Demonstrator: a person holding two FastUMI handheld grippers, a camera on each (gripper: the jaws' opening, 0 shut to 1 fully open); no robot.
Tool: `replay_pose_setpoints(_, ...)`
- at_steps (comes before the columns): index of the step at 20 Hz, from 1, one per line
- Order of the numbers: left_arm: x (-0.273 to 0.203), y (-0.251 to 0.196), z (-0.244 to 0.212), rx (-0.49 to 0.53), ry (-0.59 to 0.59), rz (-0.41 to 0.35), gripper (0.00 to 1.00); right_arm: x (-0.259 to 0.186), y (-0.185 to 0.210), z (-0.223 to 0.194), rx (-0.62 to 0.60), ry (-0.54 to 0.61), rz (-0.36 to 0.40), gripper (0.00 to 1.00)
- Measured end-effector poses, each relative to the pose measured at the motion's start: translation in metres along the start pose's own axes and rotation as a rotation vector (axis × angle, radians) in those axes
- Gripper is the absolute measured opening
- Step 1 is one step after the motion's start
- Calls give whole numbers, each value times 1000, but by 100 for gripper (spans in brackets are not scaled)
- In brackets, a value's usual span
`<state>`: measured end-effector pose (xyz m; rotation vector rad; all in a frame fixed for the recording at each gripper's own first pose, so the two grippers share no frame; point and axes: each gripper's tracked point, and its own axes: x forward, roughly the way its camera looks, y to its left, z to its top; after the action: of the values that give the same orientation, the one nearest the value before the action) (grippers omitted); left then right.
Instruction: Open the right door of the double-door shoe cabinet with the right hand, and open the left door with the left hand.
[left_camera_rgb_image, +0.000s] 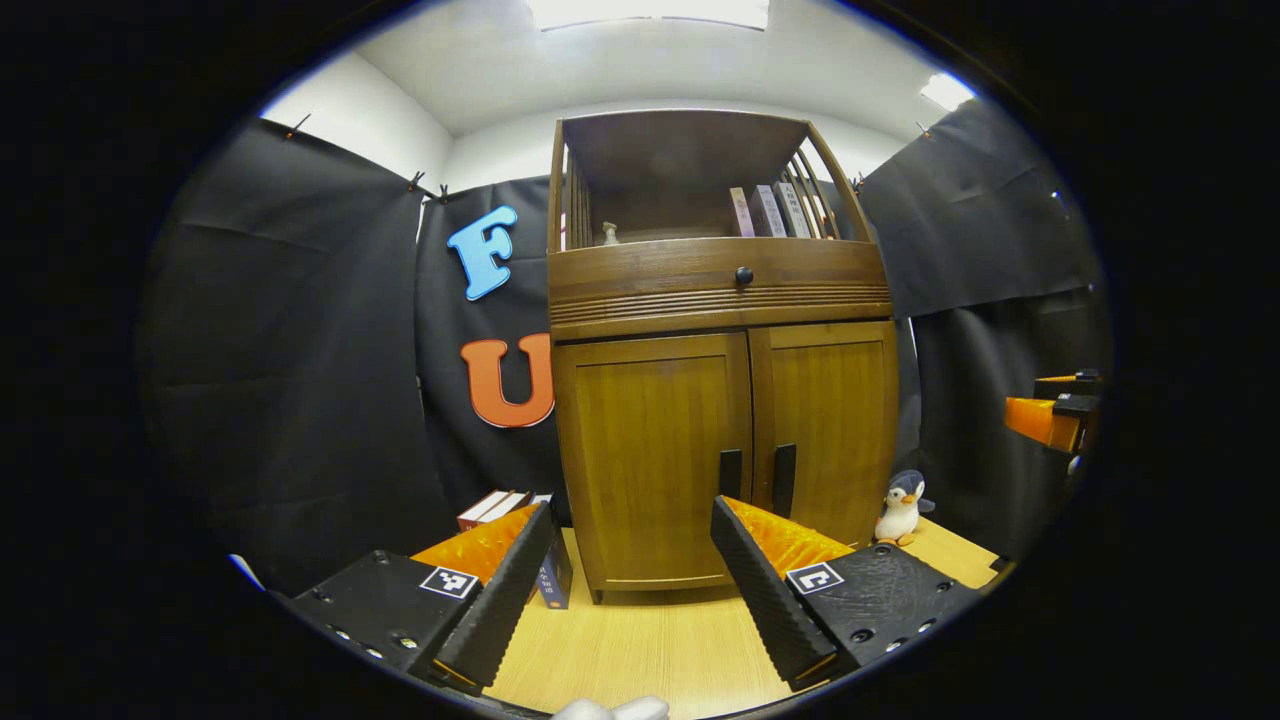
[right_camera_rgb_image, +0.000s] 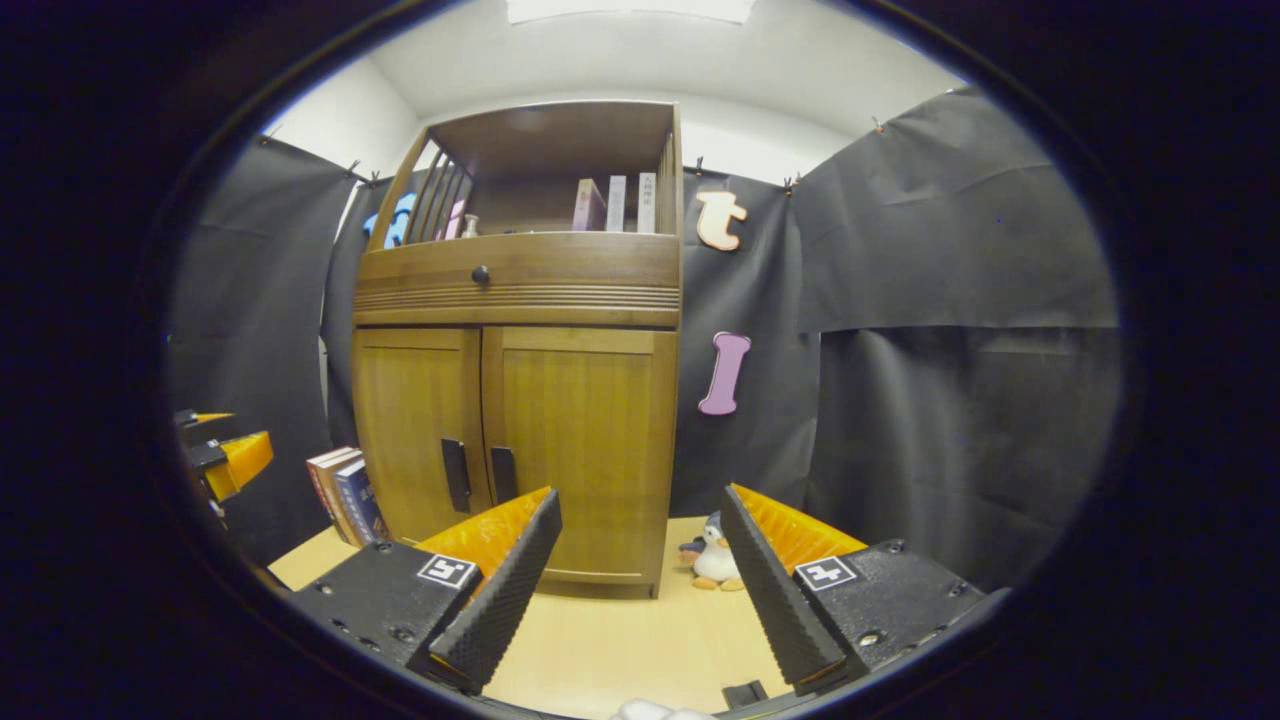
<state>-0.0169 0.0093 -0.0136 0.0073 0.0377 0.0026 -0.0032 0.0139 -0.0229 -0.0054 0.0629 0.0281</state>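
Both grippers, left (left_camera_rgb_image: 632, 560) and right (right_camera_rgb_image: 640, 560), gape before the wooden shoe cabinet (left_camera_rgb_image: 725, 400), doors closed.

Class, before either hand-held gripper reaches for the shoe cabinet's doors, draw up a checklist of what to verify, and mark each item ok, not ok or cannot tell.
1. Right door shut, ready to pull: ok.
2. Left door shut: ok.
3. Both handles, right handle and left handle, unobstructed: ok.
4. Right hand-held gripper open: ok.
5. Left hand-held gripper open: ok.
6. Penguin toy clear of the right door's swing: cannot tell.
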Motion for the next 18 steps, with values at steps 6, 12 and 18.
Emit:
replay_pose_setpoints(6, -8, 12, -1, -15, -1, 14, 96, 27, 16, -26, -20, 43, 32, 100)
replay_pose_setpoints(12, -23, 35, -8, -8, 17, 82, 96, 86, 64, -51, -7, 79, 123, 100)
replay_pose_setpoints(18, -32, 53, -10, 1, 27, 142, 96, 158, 126, -66, -6, 107, 200, 100)
